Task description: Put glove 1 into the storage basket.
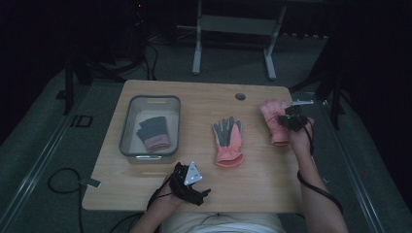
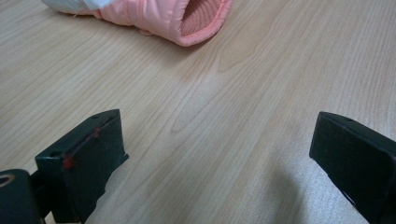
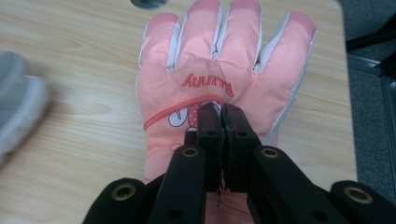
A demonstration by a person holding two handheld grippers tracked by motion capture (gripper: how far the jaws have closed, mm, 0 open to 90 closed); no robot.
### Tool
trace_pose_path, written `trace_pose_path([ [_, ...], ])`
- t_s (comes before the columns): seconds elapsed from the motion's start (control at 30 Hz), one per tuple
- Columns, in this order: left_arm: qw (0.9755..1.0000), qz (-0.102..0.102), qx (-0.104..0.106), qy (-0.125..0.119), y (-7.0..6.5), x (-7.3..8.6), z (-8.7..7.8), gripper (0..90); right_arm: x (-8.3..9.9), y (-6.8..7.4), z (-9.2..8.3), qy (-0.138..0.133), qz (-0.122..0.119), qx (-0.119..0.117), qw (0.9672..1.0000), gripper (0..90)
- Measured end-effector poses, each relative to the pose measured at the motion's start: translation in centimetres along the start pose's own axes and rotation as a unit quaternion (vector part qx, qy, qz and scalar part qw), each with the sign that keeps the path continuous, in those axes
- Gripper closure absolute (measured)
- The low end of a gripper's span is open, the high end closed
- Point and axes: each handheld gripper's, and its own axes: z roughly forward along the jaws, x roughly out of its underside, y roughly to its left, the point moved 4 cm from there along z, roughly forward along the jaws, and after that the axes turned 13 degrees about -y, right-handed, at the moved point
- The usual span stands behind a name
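Note:
A pink glove lies near the table's right edge, back side up with red lettering. My right gripper is shut on it, the jaws pinching a fold of fabric on the glove's back. A second pink glove with grey fingers lies palm up in the middle of the table. Its open cuff lies ahead of my left gripper. That left gripper rests near the front edge, open, with only bare wood between its jaws.
A clear plastic bin stands at the left of the wooden table and holds a dark grey glove with a pink cuff. A round cable hole sits near the far edge. The table's right edge runs close to the held glove.

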Motion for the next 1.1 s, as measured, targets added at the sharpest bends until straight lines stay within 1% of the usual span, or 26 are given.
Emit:
trace_pose_path([
  [0.07,1.0,0.0,0.0,-0.001,0.0,0.0,0.0,2.9,-0.3,0.6,-1.2,-0.008,0.015,0.006,0.9998,87.1],
  [0.13,1.0,0.0,-0.002,-0.001,0.0,0.0,0.0,2.8,-0.4,1.4,-2.3,-0.011,0.016,0.013,0.9997,87.1],
  [0.2,1.0,-0.002,-0.002,-0.003,0.0,0.0,0.0,2.9,-0.4,2.0,-3.3,-0.016,0.036,0.017,0.9991,87.1],
  [0.3,1.0,0.003,-0.003,0.0,0.0,0.0,0.0,2.9,-0.1,2.7,-4.7,-0.02,0.066,0.018,0.9975,87.2],
  [0.33,1.0,0.003,-0.003,0.0,-0.1,0.0,0.1,2.9,0.1,2.9,-5.1,-0.021,0.071,0.021,0.997,87.2],
  [0.37,1.0,0.003,-0.003,0.0,-0.1,0.0,0.1,2.9,0.1,2.9,-5.1,-0.021,0.071,0.021,0.997,87.2],
  [0.4,1.0,0.004,-0.002,0.0,-0.1,0.0,0.1,2.9,0.2,3.1,-5.5,-0.023,0.077,0.023,0.9965,87.2],
  [0.43,1.0,0.004,-0.002,0.001,-0.1,0.0,0.1,2.9,0.8,3.6,-6.0,-0.021,0.094,0.025,0.995,87.2],
  [0.47,1.0,0.005,-0.002,0.002,-0.1,0.0,0.1,2.9,1.2,3.9,-6.3,-0.02,0.099,0.027,0.9945,87.2],
  [0.5,1.0,0.004,-0.002,0.001,-0.1,0.0,0.1,2.9,1.6,4.3,-6.4,-0.019,0.107,0.026,0.9938,87.2],
  [0.57,1.0,0.005,-0.002,-0.001,-0.1,0.0,0.1,2.9,2.2,5.1,-6.4,-0.014,0.112,0.024,0.9934,87.2],
  [0.63,1.0,0.007,-0.002,-0.001,-0.1,0.0,0.1,2.9,2.7,5.7,-6.2,-0.008,0.101,0.029,0.9944,87.2],
  [0.7,1.0,0.008,-0.001,0.001,-0.1,0.0,0.1,2.9,3.2,6.2,-6.3,-0.007,0.106,0.028,0.994,87.2],
  [0.73,1.0,0.008,0.0,0.001,-0.1,0.0,0.1,2.9,3.4,6.4,-6.4,-0.008,0.106,0.032,0.9938,87.2],
  [0.77,1.0,0.008,0.0,0.001,-0.1,0.0,0.1,2.9,3.4,6.4,-6.4,-0.008,0.106,0.032,0.9938,87.2],
  [0.8,1.0,0.008,0.0,0.001,-0.1,0.0,0.1,2.9,3.6,6.5,-6.5,-0.01,0.107,0.037,0.9936,87.2],
  [0.83,1.0,0.008,0.0,0.0,-0.1,0.0,0.1,2.9,4.1,6.9,-6.7,-0.017,0.104,0.049,0.9932,87.2],
  [0.87,1.0,0.01,-0.001,0.001,-0.1,0.0,0.1,2.9,4.3,6.9,-6.5,-0.017,0.103,0.052,0.9932,87.2],
  [0.9,0.9999,0.011,-0.002,0.001,-0.1,0.0,0.1,2.9,4.6,6.9,-6.2,-0.014,0.106,0.053,0.9929,87.1],
  [0.97,0.9999,0.012,-0.002,0.0,-0.1,0.0,0.0,2.8,4.8,6.8,-5.9,-0.009,0.109,0.051,0.9927,87.1],
  [1.0,0.9999,0.011,-0.002,0.0,-0.1,0.0,0.0,2.8,5.0,6.8,-5.6,-0.004,0.111,0.05,0.9926,87.1],
  [1.03,0.9999,0.011,-0.002,0.0,-0.1,0.0,0.0,2.9,5.5,6.8,-5.0,0.004,0.107,0.052,0.9929,87.0],
  [1.1,0.9999,0.01,-0.002,0.0,0.0,0.0,0.1,2.9,5.9,7.0,-4.3,0.016,0.105,0.047,0.9932,86.7],
])
